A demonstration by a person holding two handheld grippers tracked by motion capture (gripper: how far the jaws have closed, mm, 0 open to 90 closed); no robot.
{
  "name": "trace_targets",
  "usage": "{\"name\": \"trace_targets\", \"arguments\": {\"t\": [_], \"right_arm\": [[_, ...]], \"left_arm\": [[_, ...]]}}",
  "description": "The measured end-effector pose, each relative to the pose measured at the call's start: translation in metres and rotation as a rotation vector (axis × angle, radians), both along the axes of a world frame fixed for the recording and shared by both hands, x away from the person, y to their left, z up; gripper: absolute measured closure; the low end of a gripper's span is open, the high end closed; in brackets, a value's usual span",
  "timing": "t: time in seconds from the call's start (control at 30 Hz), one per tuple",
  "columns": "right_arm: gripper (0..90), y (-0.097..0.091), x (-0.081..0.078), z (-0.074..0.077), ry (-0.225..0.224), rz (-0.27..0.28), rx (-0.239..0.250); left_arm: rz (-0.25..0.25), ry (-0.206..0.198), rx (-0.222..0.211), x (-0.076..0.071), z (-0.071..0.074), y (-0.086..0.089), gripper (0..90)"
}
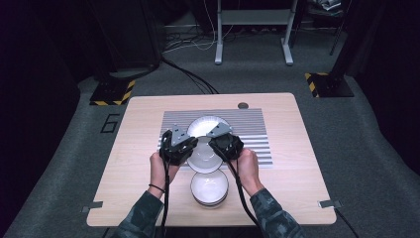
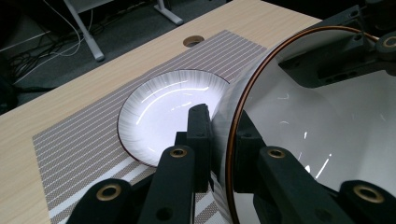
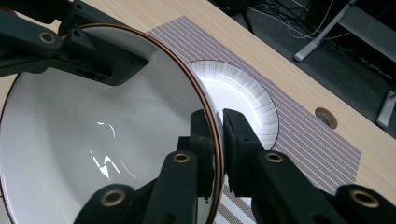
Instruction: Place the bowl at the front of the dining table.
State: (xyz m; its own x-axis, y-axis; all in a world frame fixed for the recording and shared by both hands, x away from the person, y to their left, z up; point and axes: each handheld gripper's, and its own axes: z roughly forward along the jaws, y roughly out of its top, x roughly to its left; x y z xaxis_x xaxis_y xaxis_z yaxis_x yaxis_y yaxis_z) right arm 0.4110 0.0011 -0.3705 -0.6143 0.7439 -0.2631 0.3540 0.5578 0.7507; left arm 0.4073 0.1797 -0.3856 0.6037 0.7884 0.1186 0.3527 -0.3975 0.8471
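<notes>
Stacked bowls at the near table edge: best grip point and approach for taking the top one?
Grip the top bowl's thin upright rim, one jaw inside and one outside, coming from above at the left or right side. The stacked bowls sit nested, so only the top rim is exposed. The held bowl is pinched this way at opposite rim points by the left gripper and right gripper.

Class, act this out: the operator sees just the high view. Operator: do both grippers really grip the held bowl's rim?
Observer: Yes; the left gripper pinches the bowl by its rim, one jaw inside, one outside.
Operator: And the right?
Observer: The right gripper clamps the opposite rim the same way.
Operator: Anything about the rim?
Observer: A thin brown line rings it; the plate behind has a grey-streaked border.
</notes>
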Motion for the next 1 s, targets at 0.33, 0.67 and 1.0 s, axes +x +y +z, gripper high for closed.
{"name": "trace_targets", "arguments": {"t": [0.33, 0.67, 1.0], "right_arm": [[82.7, 0.002, 0.009, -0.003, 0.016, -0.011, 0.001], [82.7, 0.003, 0.02, -0.006, 0.023, -0.012, -0.007], [82.8, 0.005, 0.034, -0.01, 0.034, -0.02, -0.014]], "left_arm": [[0.006, 0.003, 0.006, 0.009, -0.003, 0.0, 81.2], [0.011, 0.022, -0.011, 0.021, -0.007, 0.001, 80.8], [0.02, 0.041, -0.018, 0.036, -0.011, 0.002, 80.5]]}}
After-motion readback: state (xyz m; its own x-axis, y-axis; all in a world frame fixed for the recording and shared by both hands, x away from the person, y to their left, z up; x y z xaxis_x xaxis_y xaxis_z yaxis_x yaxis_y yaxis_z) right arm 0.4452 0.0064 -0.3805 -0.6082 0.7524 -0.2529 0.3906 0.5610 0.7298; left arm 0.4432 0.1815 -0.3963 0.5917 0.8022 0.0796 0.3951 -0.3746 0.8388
